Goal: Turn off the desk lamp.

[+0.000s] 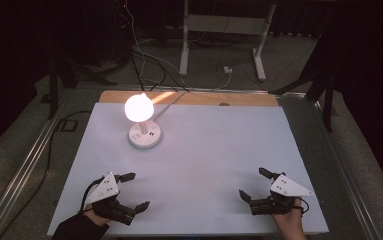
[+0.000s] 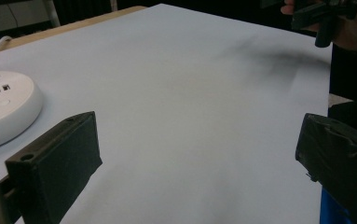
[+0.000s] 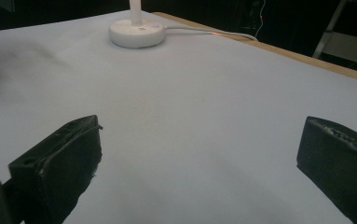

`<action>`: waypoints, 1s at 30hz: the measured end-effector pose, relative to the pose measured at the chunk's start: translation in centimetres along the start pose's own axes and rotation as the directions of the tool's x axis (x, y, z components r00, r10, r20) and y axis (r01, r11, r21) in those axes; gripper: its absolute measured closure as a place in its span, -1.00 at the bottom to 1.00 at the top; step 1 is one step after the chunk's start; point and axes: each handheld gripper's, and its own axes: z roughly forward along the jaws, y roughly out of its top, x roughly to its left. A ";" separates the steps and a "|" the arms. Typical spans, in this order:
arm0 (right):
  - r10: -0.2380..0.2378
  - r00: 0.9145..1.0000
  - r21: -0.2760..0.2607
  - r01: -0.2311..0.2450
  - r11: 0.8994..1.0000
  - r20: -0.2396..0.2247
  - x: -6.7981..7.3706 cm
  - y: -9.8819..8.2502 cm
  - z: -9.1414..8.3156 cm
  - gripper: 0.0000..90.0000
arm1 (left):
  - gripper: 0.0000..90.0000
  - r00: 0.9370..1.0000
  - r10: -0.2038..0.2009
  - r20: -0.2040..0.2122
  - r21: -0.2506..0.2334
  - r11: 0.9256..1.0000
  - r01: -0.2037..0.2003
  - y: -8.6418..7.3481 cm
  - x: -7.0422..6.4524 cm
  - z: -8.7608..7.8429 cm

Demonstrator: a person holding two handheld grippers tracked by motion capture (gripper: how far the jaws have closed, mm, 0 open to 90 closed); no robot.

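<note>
A lit lamp is seen in the upper left of the high view, standing upright on a white sheet that covers the worktop. Its glowing globe is carried on a short stem above a round white base, from which a white cable is led toward the far edge. The left gripper is shown at the lower left of the high view, held in a hand; its fingers are spread wide apart and nothing is held between them. The right gripper is shown at the lower right, likewise held in a hand, with its fingers spread wide and empty. Both grippers are placed near the front edge of the sheet, well apart from each other and from the lamp. In the left gripper view the base appears at the left edge; in the right gripper view it appears at the upper left.
</note>
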 end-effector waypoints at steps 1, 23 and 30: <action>0.000 1.000 0.000 0.000 1.000 0.000 0.0 0.0 0.0 -1.00 | -0.99 1.000 0.000 0.000 0.000 1.000 0.000 0.0 0.0 0.0; 0.001 1.000 -0.011 -0.001 1.000 0.005 0.1 0.1 0.0 -1.00 | -0.99 0.999 0.011 -0.048 -0.027 1.000 -0.012 2.9 0.7 0.9; 0.003 1.000 -0.011 -0.003 1.000 0.004 0.1 0.1 0.0 -1.00 | -0.99 0.997 0.003 -0.076 -0.033 0.999 -0.005 3.8 1.4 1.4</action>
